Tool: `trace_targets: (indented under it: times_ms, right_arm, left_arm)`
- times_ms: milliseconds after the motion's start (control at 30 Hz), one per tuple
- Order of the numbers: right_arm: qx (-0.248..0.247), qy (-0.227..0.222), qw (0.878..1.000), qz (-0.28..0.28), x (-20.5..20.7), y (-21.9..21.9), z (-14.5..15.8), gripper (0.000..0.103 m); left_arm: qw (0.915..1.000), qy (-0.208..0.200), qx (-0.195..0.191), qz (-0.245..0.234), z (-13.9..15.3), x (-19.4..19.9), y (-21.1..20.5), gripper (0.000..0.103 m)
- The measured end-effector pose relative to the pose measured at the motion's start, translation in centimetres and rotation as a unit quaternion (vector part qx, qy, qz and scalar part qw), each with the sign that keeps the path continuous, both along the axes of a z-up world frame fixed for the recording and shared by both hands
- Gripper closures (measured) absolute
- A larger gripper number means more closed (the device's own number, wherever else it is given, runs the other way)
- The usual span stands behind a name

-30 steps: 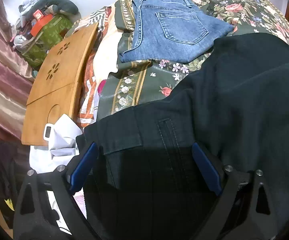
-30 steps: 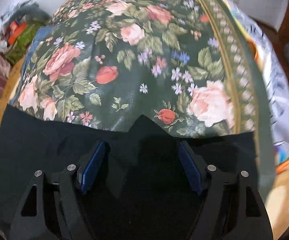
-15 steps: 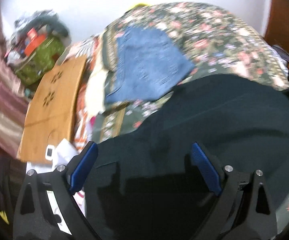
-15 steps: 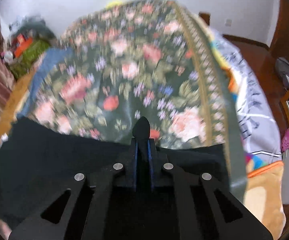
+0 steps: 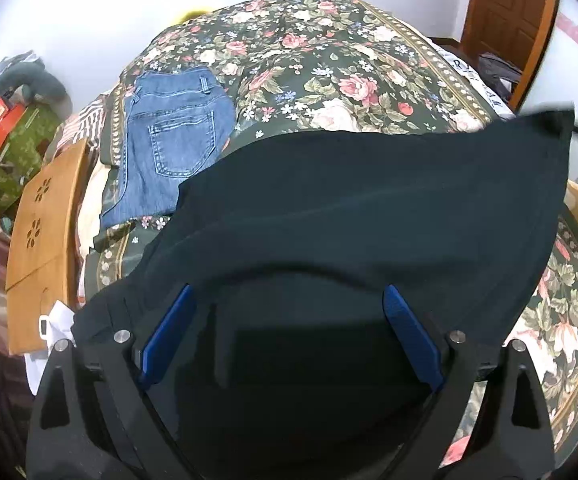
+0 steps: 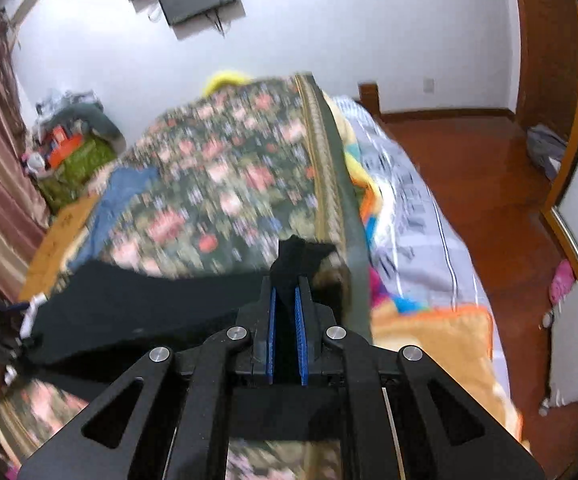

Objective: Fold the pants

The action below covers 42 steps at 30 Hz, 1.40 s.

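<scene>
The black pants (image 5: pixel 361 208) lie across the near part of the floral bed. My left gripper (image 5: pixel 289 300) is open, its blue pads spread wide just over the pants' near end, holding nothing. My right gripper (image 6: pixel 287 284) is shut on the black pants' (image 6: pixel 141 304) far end and holds it lifted off the bed. A peak of black cloth sticks up between its blue pads. In the left wrist view that lifted corner rises at the right.
Folded blue jeans (image 5: pixel 173 136) lie on the floral bedspread (image 5: pixel 329 64) at the back left. A wooden board (image 5: pixel 37 224) leans at the bed's left side. Clutter is piled in the left corner (image 5: pixel 5 128). A wooden floor (image 6: pixel 477 184) and a door lie to the right.
My right gripper closed on the pants' end and lifted it up off the bed. My left gripper stayed open and rose, so more of the bed shows.
</scene>
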State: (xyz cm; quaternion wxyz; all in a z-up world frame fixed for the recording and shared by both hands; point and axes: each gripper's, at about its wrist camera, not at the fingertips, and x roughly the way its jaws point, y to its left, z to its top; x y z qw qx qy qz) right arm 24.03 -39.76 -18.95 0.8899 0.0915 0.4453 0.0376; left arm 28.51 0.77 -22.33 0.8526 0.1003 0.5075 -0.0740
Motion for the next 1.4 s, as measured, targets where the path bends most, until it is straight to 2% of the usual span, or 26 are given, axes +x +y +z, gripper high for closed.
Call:
trace_targets:
  times_ms: [200,267,367,467,633,800,867,1033,1167,1333,1400]
  right_arm:
    - [0.015,0.078,0.997,-0.009,-1.8,-0.2,-6.3,0.094]
    - [0.005,0.093,0.996,-0.01,-2.3,0.2,-7.3,0.092]
    - [-0.034,0.113,0.993,-0.006,-2.5,0.7,-7.6,0.083]
    - [-0.067,0.113,0.991,-0.008,-2.7,1.0,-6.0,0.072]
    - [-0.087,0.042,0.995,0.022,-2.2,3.6,-0.8,0.056]
    - [-0.07,-0.025,0.995,0.073,0.3,8.8,3.5,0.046]
    - [-0.056,-0.042,0.992,0.108,2.0,12.0,4.6,0.046]
    - [-0.028,-0.04,0.981,0.19,6.4,20.0,4.2,0.046]
    - [-0.035,-0.019,0.968,0.249,9.3,25.9,2.2,0.046]
    - [-0.055,0.026,0.949,0.31,13.3,33.1,-2.2,0.046]
    - [-0.057,0.05,0.944,0.322,15.1,35.3,-3.9,0.046]
  left_arm:
    - [0.9995,0.01,-0.027,0.016,-0.1,-0.7,0.7,0.007]
    - [0.9993,0.007,-0.031,0.018,-0.1,-1.0,0.9,0.007]
    - [0.9992,0.001,-0.035,0.021,0.0,-1.4,1.2,0.008]
    - [0.999,-0.021,-0.025,0.031,0.8,-2.0,2.0,0.008]
    - [0.9947,-0.058,-0.04,0.075,3.0,-2.5,7.1,0.008]
    - [0.9866,-0.073,-0.032,0.142,3.9,-2.0,14.2,0.008]
    - [0.9828,-0.07,-0.031,0.168,3.7,-1.7,17.3,0.008]
    - [0.9752,-0.04,-0.023,0.217,1.5,-0.3,23.3,0.008]
    - [0.9719,-0.003,-0.041,0.232,-1.5,0.8,26.2,0.008]
    - [0.9682,0.059,-0.073,0.232,-6.8,2.4,27.1,0.008]
    - [0.9684,0.075,-0.082,0.224,-8.1,2.8,26.7,0.012]
